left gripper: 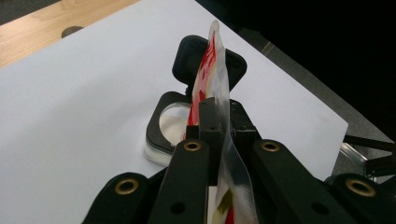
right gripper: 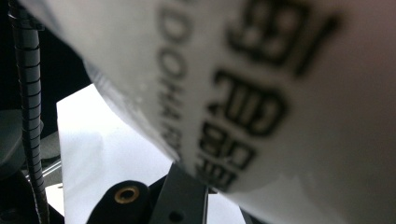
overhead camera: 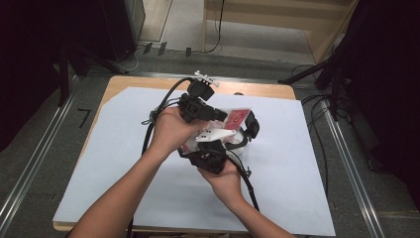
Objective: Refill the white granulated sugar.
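Note:
A red and white plastic packet (overhead camera: 236, 118) is held up over the white sheet between both grippers. In the left gripper view the packet (left gripper: 213, 65) stands edge-on, and my left gripper (left gripper: 212, 119) is shut on its near edge. My left gripper (overhead camera: 218, 115) comes in from the left, my right gripper (overhead camera: 224, 144) from below. In the right gripper view the packet (right gripper: 261, 93), white with black print, lies very close against my right gripper (right gripper: 205, 186), which is shut on it. Below the packet sits a clear container with a black rim (left gripper: 161, 128), its black lid (left gripper: 187, 58) swung open.
A white sheet (overhead camera: 124, 158) covers most of the wooden table (overhead camera: 119, 82). Black cables (overhead camera: 148, 134) trail from both grippers across the sheet. Metal rails and dark stands line the floor on either side of the table.

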The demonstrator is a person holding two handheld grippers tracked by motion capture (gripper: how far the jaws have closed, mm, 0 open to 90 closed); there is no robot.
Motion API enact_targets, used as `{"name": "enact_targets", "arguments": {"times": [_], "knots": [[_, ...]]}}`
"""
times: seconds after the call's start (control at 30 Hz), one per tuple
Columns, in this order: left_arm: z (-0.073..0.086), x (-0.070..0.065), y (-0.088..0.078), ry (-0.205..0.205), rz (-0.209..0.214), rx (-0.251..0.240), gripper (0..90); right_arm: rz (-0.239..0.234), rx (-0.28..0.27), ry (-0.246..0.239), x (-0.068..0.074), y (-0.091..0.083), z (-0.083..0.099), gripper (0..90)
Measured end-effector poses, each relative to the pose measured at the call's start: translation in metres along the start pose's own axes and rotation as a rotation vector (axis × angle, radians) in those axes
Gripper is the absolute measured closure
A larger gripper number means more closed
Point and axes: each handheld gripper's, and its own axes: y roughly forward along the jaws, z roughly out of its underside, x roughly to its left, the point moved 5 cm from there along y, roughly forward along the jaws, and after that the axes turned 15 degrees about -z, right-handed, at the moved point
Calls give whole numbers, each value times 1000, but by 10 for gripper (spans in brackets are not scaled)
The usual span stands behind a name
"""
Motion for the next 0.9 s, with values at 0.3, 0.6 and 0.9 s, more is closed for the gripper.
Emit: {"name": "enact_targets", "arguments": {"times": [0.3, 0.6, 0.9], "knots": [[2, 2, -1, -4, 8, 5, 882, -17, 4, -1, 1, 2, 1, 872], [2, 3, -6, -4, 2, -1, 891, -5, 7, -13, 3, 4, 1, 880], [0, 2, -11, 2, -3, -8, 890, -6, 8, -38, 7, 2, -5, 885]]}}
